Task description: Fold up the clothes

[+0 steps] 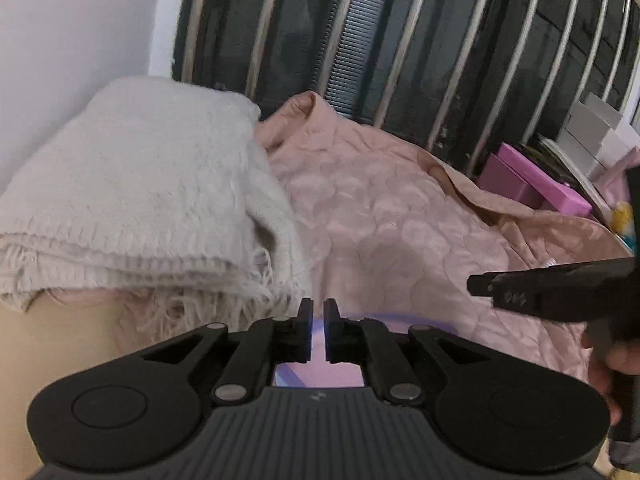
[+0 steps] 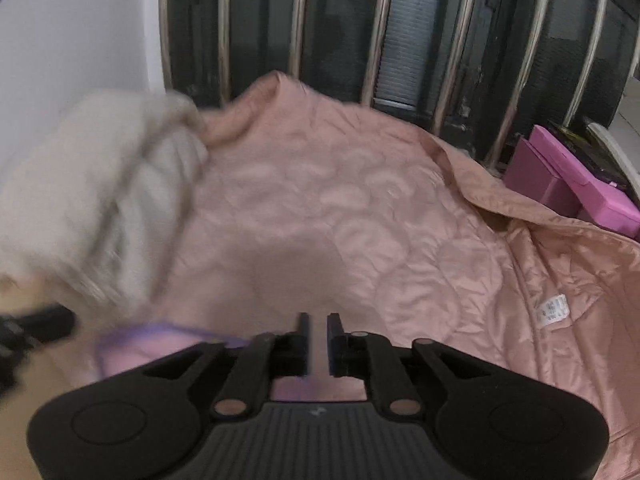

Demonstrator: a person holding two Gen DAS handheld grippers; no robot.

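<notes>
Hand-held gripper pair: left hand-held gripper (image 1: 318,312) and right hand-held gripper (image 2: 318,326) are each nearly closed, pinching a thin pink purple-trimmed garment (image 1: 320,376); only the left view resolves the folded fluffy cream knit's (image 1: 132,184) fringe, at left on the quilted pink satin bedspread (image 1: 392,208).

Your right gripper (image 2: 318,344) nearly closed over pink quilt (image 2: 340,208); blurred white sweater (image 2: 92,196) at 10 o'clock.

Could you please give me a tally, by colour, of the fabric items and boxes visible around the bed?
Cream: 1, the folded knit sweater.
Pink: 1, the quilted bedspread.
Pink with purple trim: 1, the small garment lying under both tongs.
Magenta: 2, the boxes by the railing.
White: several stacked boxes, too cropped to count exactly.
Total counted: 5.
</notes>
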